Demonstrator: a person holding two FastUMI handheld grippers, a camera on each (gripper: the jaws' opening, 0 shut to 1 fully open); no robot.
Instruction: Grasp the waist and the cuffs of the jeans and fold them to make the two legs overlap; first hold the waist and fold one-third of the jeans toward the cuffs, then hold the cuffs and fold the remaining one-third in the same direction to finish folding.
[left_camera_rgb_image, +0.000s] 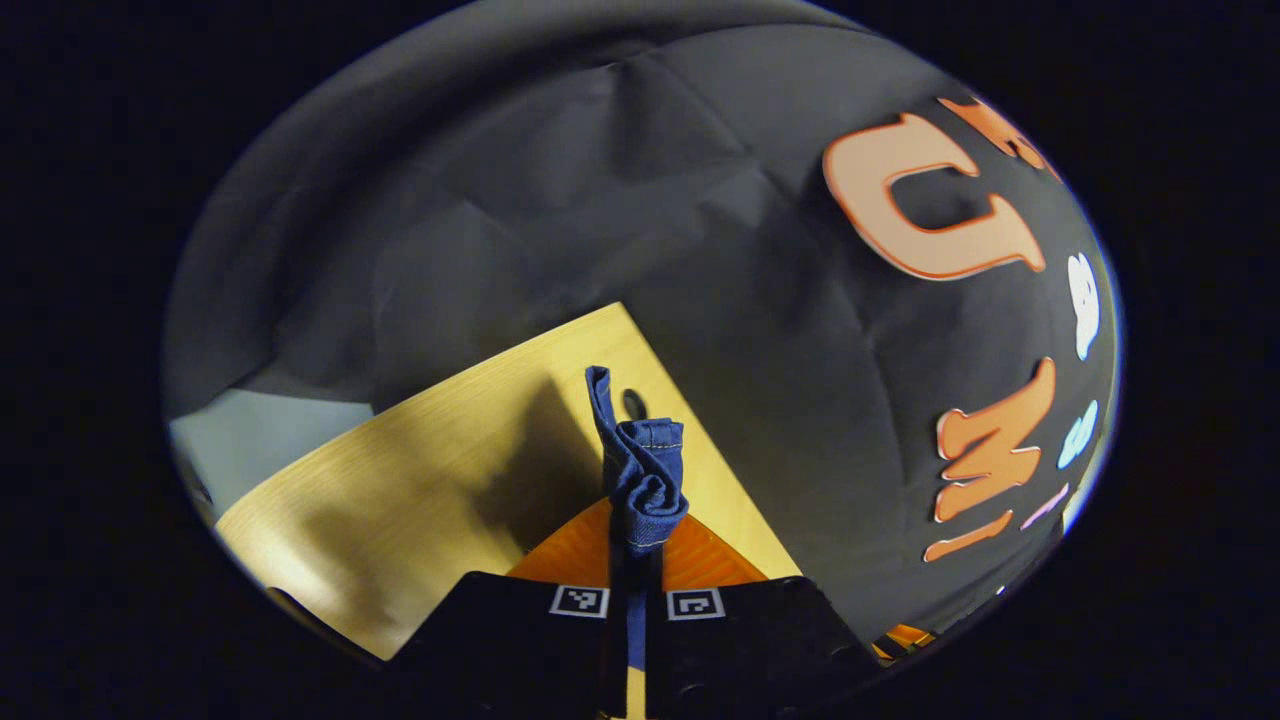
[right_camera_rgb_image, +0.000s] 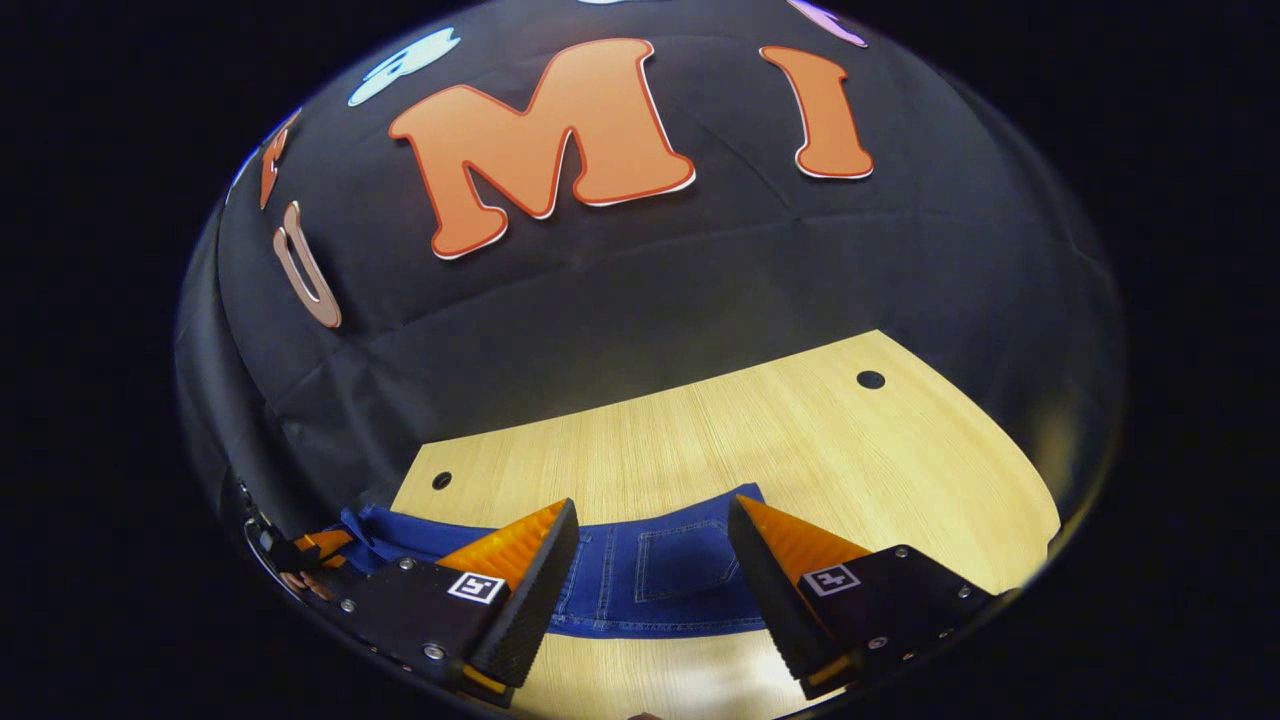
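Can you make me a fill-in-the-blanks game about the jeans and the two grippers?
1. The left gripper is shut on a bunched-up fold of the ____.
2. The right gripper hovers over the jeans with its fingers ____.
3. The jeans lie on a ____ table.
4. Between the right gripper's fingers you can see a back ____ stitched on the jeans.

Missing words: jeans; open; wooden; pocket

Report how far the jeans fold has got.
Early stage. The left gripper is shut on a bunched edge of the jeans, lifted above the table. The right gripper hangs open over the denim by a back pocket, holding nothing. No finished fold shows; both thirds look undone.
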